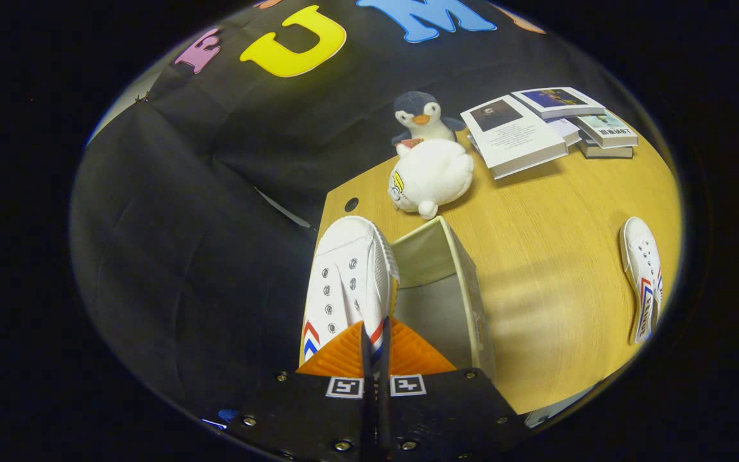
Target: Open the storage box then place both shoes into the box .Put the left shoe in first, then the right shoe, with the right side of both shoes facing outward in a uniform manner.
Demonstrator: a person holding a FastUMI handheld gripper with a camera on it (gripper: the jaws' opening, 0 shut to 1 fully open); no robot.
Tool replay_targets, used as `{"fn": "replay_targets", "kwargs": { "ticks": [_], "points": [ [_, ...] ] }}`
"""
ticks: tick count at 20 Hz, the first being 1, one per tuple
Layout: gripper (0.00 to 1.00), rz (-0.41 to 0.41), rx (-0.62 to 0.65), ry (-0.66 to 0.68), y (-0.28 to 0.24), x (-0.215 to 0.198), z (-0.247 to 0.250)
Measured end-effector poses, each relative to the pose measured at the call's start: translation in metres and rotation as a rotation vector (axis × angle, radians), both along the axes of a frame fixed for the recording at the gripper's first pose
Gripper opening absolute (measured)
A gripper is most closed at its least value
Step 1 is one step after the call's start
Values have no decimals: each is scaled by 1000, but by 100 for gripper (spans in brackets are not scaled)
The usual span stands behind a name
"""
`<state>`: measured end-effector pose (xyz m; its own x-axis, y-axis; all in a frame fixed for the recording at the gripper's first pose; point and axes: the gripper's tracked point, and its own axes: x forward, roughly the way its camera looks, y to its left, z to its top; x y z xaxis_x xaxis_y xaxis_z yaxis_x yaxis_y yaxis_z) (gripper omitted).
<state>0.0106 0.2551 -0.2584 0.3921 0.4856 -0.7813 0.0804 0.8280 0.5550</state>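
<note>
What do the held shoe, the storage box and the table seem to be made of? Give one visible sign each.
Held shoe, pinched in the gripper: probably white canvas, matte, with metal-looking eyelets. Storage box: likely cardboard or stiff fabric board, with thin flat pale walls. Table: wood-look surface, possibly laminate, with grain lines and a slight sheen.

The heel of the shoe [349, 282] between the fingers [344, 353] is hidden by them, so its grip is unclear. The shoe covers the near-left wall of the storage box [466, 282]. Far beyond, the penguin toy [422, 115] is half-hidden behind a white plush [432, 176], and the book [514, 135] print is too small to tell.
</note>
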Motion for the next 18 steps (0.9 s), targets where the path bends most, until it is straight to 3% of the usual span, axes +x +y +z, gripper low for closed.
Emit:
{"fn": "replay_targets", "kwargs": {
  "ticks": [6, 18],
  "points": [
    [1, 43, -47, 16, 24, -12, -19],
    [1, 31, -102, 74, 36, -28, -62]
  ]
}}
